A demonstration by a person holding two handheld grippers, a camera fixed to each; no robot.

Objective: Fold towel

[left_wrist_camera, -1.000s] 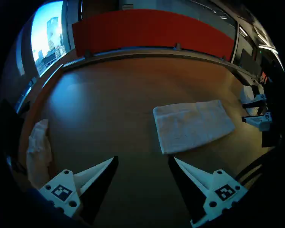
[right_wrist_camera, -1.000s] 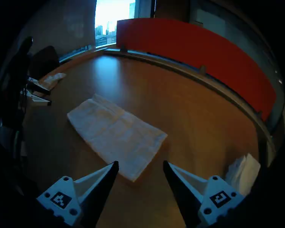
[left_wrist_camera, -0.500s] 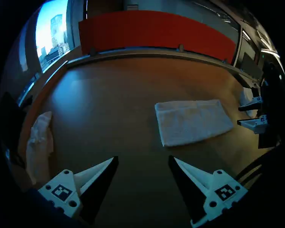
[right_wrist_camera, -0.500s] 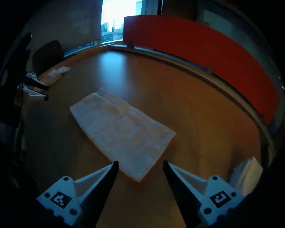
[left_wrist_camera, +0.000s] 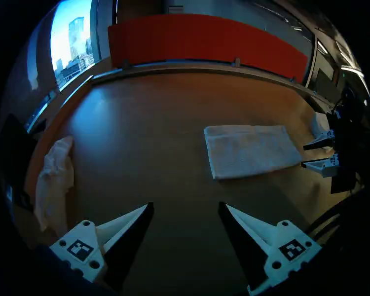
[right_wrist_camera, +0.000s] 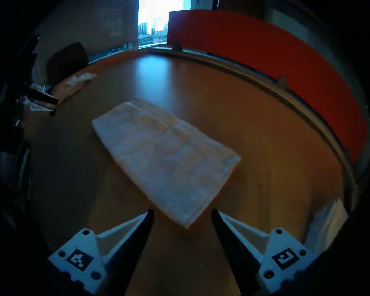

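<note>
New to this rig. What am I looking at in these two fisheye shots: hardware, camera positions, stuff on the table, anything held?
No robot arm: a person holds a two-finger gripper in each hand, and a fisheye camera rides on each, looking forward along its jaws. The white wedges at the bottom of the left gripper view are the left gripper; those in the right gripper view are the right gripper. Both are open and hold nothing. On the wooden table lies a white towel, flat, a neat rectangle, just ahead of the right gripper. A crumpled white cloth sits near one table edge, another white cloth at the other side.
</note>
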